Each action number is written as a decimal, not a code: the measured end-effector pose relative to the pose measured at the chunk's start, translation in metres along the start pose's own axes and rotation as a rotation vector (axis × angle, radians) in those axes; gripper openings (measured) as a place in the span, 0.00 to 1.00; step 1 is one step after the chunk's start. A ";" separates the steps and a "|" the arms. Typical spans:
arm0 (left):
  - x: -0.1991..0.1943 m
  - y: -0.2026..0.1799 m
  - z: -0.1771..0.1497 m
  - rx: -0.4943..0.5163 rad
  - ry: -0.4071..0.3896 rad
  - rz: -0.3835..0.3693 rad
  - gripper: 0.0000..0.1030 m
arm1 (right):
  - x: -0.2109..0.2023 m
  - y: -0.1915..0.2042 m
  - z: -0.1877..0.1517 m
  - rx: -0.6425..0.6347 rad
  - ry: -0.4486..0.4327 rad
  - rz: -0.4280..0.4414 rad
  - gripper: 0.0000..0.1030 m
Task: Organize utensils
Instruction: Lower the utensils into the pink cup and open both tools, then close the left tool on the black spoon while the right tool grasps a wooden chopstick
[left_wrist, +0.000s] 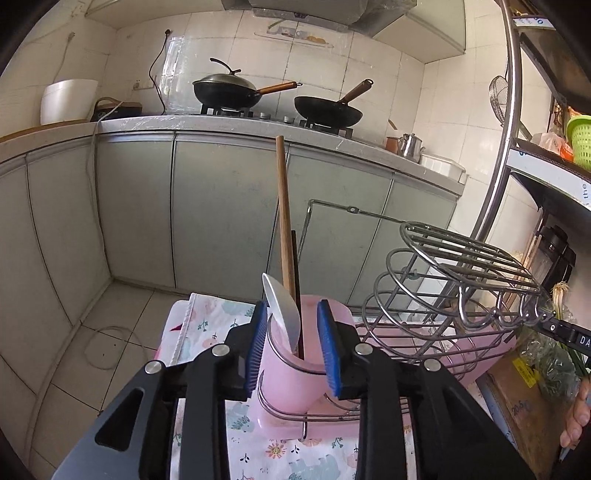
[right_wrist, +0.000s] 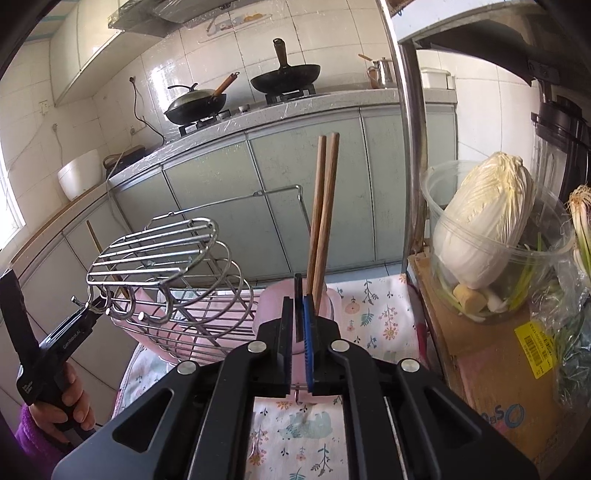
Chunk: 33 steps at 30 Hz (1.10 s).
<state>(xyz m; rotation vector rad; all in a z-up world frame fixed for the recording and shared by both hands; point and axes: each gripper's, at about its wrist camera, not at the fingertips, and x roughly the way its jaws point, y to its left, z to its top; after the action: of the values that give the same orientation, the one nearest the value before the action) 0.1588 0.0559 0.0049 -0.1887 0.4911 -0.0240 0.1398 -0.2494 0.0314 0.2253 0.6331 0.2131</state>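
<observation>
A pink utensil cup (left_wrist: 288, 376) sits in a wire dish rack (left_wrist: 424, 317) on a floral cloth. It holds wooden chopsticks (left_wrist: 283, 221), a white spoon (left_wrist: 282, 310) and a dark flat utensil. My left gripper (left_wrist: 291, 343) is open, its blue pads either side of the cup's rim, empty. In the right wrist view my right gripper (right_wrist: 302, 328) is shut on a thin black utensil (right_wrist: 298, 314), right in front of the pink cup (right_wrist: 273, 299) and the chopsticks (right_wrist: 323, 221). The other gripper (right_wrist: 92, 308) shows at left by the rack's hooks.
The wire rack (right_wrist: 177, 269) has a raised wire shelf and hooks. A plastic tub with napa cabbage (right_wrist: 487, 221) stands on a cardboard box (right_wrist: 495, 362) at right. A metal shelf pole (right_wrist: 406, 110) rises behind. Kitchen counter with woks (left_wrist: 277, 96) lies far back.
</observation>
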 end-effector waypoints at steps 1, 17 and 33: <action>-0.001 0.001 0.000 0.000 0.002 0.000 0.27 | 0.000 -0.001 -0.001 0.004 0.004 0.001 0.10; -0.028 0.005 -0.029 -0.084 0.146 -0.075 0.32 | -0.025 -0.012 -0.032 0.077 0.026 0.037 0.34; -0.020 -0.044 -0.105 -0.010 0.443 -0.192 0.32 | -0.009 0.001 -0.099 0.102 0.193 0.088 0.34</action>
<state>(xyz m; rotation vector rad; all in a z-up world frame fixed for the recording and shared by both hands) 0.0926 -0.0045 -0.0681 -0.2415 0.9136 -0.2553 0.0727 -0.2368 -0.0408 0.3338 0.8279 0.2895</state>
